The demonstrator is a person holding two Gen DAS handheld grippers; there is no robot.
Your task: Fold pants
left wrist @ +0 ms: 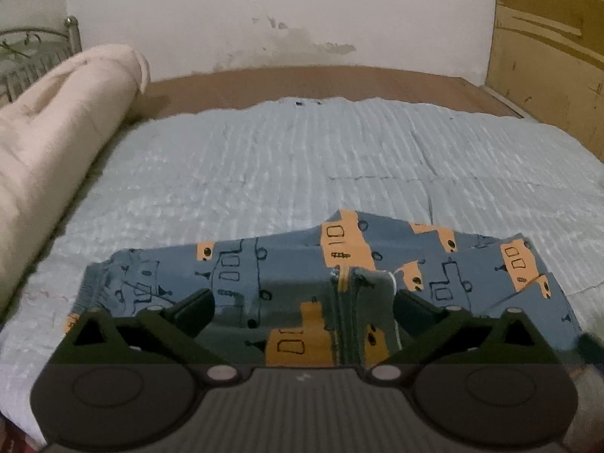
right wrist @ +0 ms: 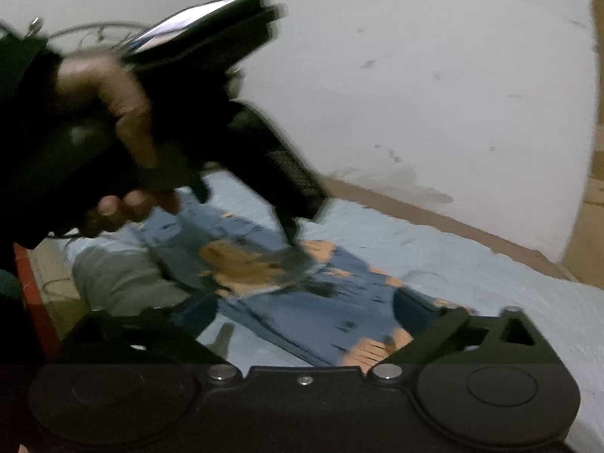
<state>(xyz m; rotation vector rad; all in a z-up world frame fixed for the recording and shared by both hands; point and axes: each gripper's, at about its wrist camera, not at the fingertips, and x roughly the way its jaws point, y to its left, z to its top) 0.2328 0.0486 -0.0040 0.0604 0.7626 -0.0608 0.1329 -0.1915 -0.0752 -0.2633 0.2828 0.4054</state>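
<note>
Blue pants (left wrist: 287, 264) printed with orange vehicles lie bunched on a light blue quilted bed cover (left wrist: 264, 170). My left gripper (left wrist: 304, 305) hovers just above them, open wide, its fingers either side of a raised seam fold without pressing it. The right wrist view is blurred. There the pants (right wrist: 339, 302) stretch across the bed, and my right gripper (right wrist: 305, 321) is open wide over their near end with nothing pinched. A hand (right wrist: 102, 87) holds the left gripper above the pants, and one of its fingertips (right wrist: 291, 232) reaches down close to the fabric.
A rolled cream blanket (left wrist: 56, 132) lies along the bed's left side. A metal headboard (left wrist: 34, 49) is behind it. A brown board (left wrist: 302, 79) and a white wall bound the far edge. A cardboard box (left wrist: 547, 37) stands at the right. Grey cloth (right wrist: 120, 279) lies beside the pants.
</note>
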